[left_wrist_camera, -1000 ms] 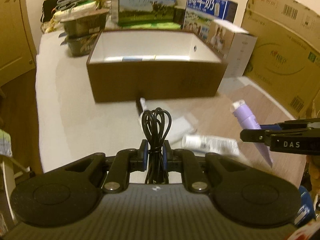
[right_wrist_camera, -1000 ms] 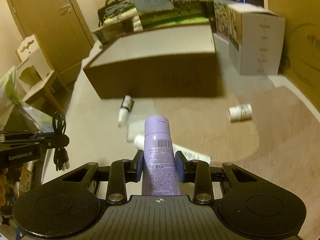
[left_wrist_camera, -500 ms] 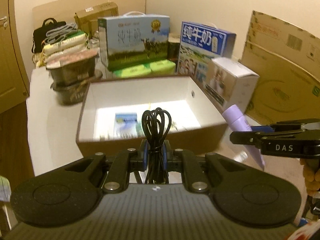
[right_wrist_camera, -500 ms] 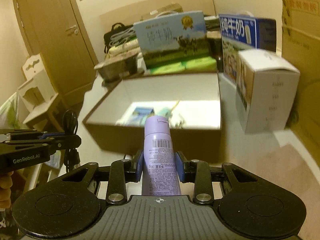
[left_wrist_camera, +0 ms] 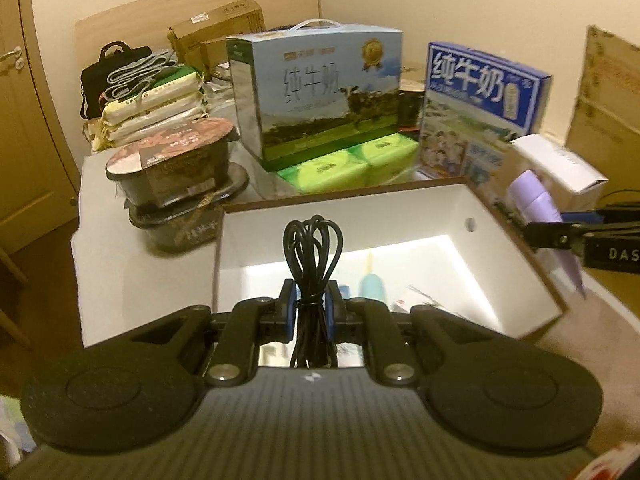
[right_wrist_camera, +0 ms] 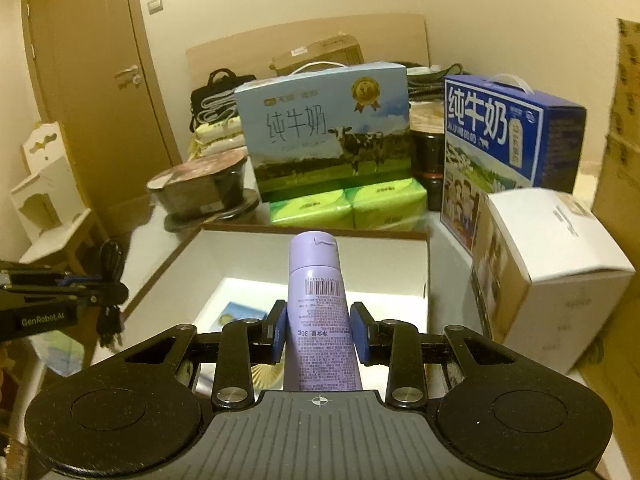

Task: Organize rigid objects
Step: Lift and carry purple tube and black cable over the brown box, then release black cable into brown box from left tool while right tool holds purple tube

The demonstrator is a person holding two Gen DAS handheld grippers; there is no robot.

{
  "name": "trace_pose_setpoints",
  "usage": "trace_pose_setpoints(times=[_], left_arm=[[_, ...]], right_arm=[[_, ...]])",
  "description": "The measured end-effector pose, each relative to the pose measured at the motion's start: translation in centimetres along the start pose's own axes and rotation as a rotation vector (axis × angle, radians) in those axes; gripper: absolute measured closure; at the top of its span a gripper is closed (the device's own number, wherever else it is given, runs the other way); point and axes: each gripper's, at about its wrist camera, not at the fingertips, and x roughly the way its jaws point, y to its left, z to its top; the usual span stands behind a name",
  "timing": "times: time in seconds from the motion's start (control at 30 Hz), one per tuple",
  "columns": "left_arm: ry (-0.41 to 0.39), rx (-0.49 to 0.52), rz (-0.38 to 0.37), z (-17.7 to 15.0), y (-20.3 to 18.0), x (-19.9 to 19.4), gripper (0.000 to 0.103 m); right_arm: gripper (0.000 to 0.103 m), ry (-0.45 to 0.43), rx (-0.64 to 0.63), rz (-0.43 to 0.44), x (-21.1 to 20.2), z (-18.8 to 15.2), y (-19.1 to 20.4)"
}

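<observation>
My left gripper (left_wrist_camera: 312,312) is shut on a coiled black cable (left_wrist_camera: 313,252), whose loops stick up above the blue pads. It hangs over the near edge of an open brown box with a white inside (left_wrist_camera: 516,276). My right gripper (right_wrist_camera: 319,330) is shut on a lilac tube (right_wrist_camera: 318,300) with a barcode, cap pointing forward, above the same box (right_wrist_camera: 426,272). From the left wrist view the lilac tube (left_wrist_camera: 538,204) hangs over the box's right wall. In the right wrist view the left gripper (right_wrist_camera: 100,292) with its cable sits at the left. Small items lie on the box floor.
Behind the box stand two milk cartons (left_wrist_camera: 320,92) (left_wrist_camera: 480,92), green tissue packs (left_wrist_camera: 348,164) and stacked black bowls (left_wrist_camera: 176,176). A white carton (right_wrist_camera: 548,276) stands close to the box's right side, with large cardboard boxes beyond. A door (right_wrist_camera: 92,92) is at the far left.
Both grippers have moved forward and up, from the table in front of the box to above its open top. Each keeps its grip, on the cable and on the tube.
</observation>
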Motion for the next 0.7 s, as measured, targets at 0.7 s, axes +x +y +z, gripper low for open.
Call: trace_pose_setpoints(times=[0.7], left_arm=[[0.161, 0.013, 0.076, 0.1, 2.4, 12.0, 0.09]], right_arm=[[0.069, 0.117, -0.026, -0.074, 9.3, -1.0, -2.9]])
